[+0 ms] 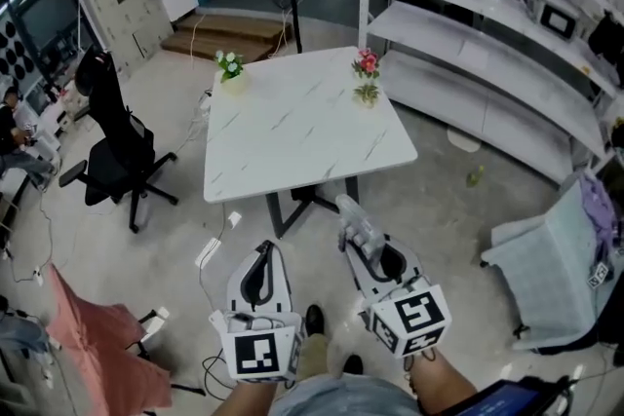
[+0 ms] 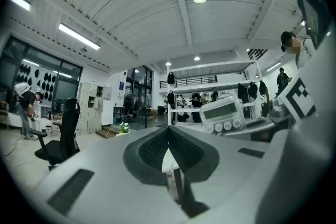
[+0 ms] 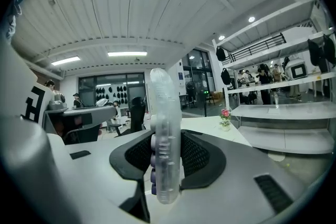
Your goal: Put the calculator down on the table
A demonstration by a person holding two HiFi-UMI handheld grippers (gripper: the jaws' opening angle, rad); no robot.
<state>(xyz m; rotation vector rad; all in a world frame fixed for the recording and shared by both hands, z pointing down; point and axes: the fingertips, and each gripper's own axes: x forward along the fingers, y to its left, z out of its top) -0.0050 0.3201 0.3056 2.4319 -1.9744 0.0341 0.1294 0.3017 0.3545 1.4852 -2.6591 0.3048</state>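
The calculator [image 3: 165, 139] is a pale, translucent slab with purple keys, standing on edge between the pads of my right gripper [image 3: 166, 165], which is shut on it. In the head view the calculator [image 1: 351, 212] sticks out ahead of the right gripper [image 1: 369, 246], short of the near edge of the white marble-look table [image 1: 302, 127]. My left gripper [image 1: 263, 253] hangs beside it at the left, jaws together with nothing in them. The left gripper view shows its jaws [image 2: 168, 147] meeting in a line and the calculator's display [image 2: 223, 114] off to the right.
A pot of white flowers [image 1: 230, 65] and a pot of pink flowers [image 1: 367, 73] stand at the table's far corners. A black office chair [image 1: 112, 146] is at the left, white shelves [image 1: 487, 44] at the right, a grey chair [image 1: 551, 268] at the near right, and a red cloth [image 1: 97, 346] at the near left.
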